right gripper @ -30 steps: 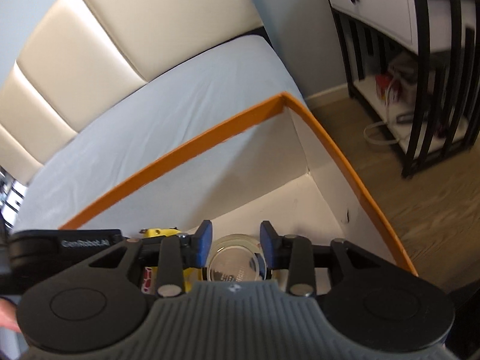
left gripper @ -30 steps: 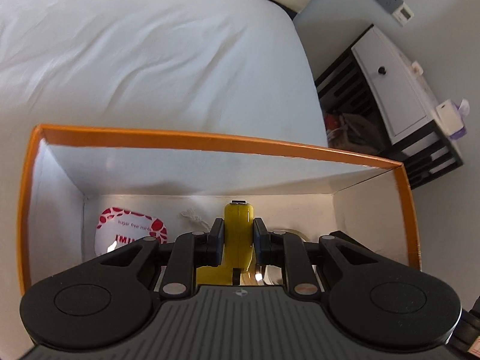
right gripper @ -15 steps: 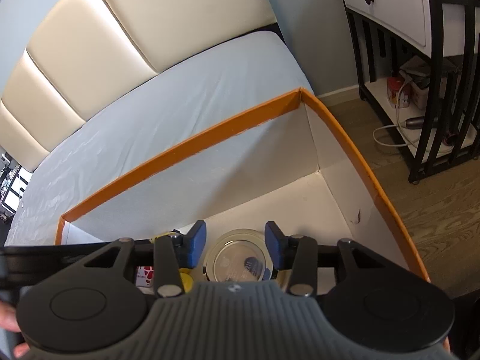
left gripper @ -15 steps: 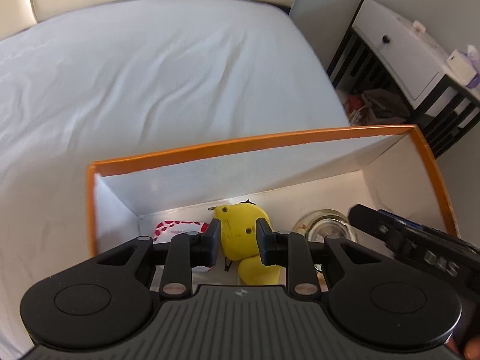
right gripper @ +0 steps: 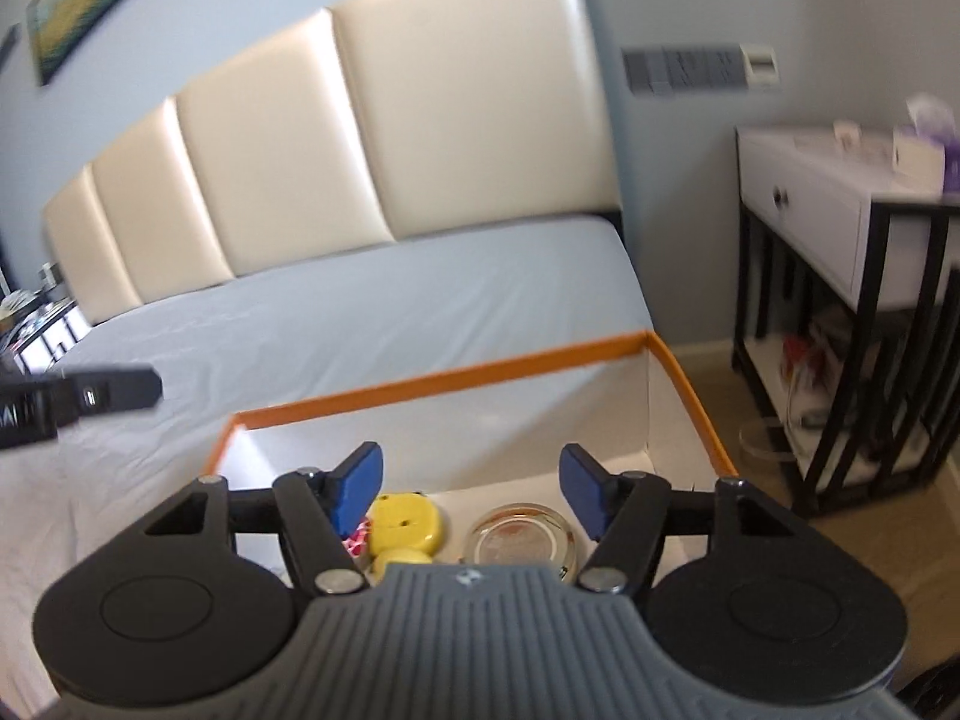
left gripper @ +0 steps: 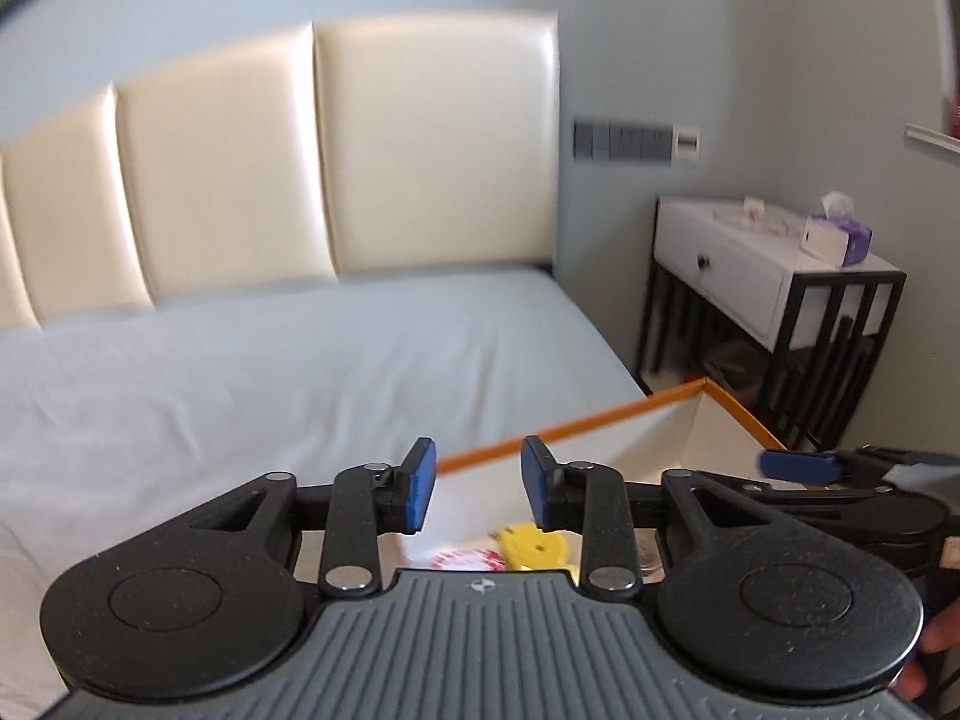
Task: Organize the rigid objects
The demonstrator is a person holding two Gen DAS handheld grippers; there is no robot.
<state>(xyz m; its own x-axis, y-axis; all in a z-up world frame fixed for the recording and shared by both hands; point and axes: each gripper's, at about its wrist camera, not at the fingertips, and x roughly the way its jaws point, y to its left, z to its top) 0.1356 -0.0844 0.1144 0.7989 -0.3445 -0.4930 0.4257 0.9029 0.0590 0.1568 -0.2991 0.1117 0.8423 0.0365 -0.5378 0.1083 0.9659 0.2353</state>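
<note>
An orange-rimmed white box [right gripper: 456,371] sits on the bed. Inside it lie a yellow toy [right gripper: 403,523], a round glass dish [right gripper: 523,540] to its right, and a red-and-white packet [right gripper: 355,540] to its left. My right gripper [right gripper: 471,489] is open and empty, raised above the box. My left gripper [left gripper: 479,486] is open and empty, raised above the box's left part [left gripper: 600,420]; the yellow toy [left gripper: 534,547] and the packet [left gripper: 462,559] show below it. The right gripper's blue fingertip [left gripper: 798,463] shows in the left wrist view.
The bed has a pale sheet [right gripper: 336,306] and a cream padded headboard [right gripper: 360,144]. A black-framed white nightstand [right gripper: 840,222] stands to the right on a wood floor, with a tissue box [left gripper: 837,237] on top.
Both grippers let go of their objects, opened wider and rose up out of the box. The yellow toy and glass dish now lie on the box floor.
</note>
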